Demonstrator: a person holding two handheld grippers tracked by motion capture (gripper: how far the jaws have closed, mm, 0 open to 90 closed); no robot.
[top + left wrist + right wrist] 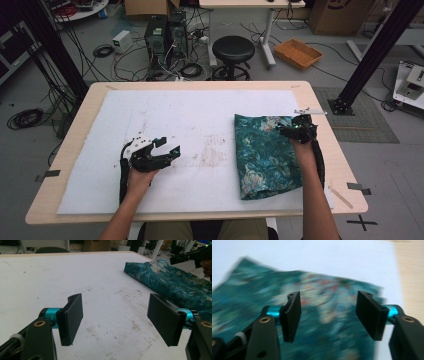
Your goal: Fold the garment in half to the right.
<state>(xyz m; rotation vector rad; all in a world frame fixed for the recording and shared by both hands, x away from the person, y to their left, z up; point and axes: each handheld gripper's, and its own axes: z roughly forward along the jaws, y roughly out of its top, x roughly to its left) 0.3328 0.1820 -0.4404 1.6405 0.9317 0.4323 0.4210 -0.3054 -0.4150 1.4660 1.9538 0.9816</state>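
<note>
folded teal floral-print cloth (266,155): flat on white mat (165,125), right part of wooden counter (75,120) | right claw (292,131): over cloth's far right corner, jaws apart, nothing clamped | left claw (167,146): left of cloth, well apart, jaws wide, empty

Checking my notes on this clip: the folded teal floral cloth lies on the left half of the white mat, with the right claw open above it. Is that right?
Not quite. The teal floral cloth lies on the right half of the white mat, as the high view shows. The rest holds: the right claw is open above the cloth, with nothing between its pads.
</note>
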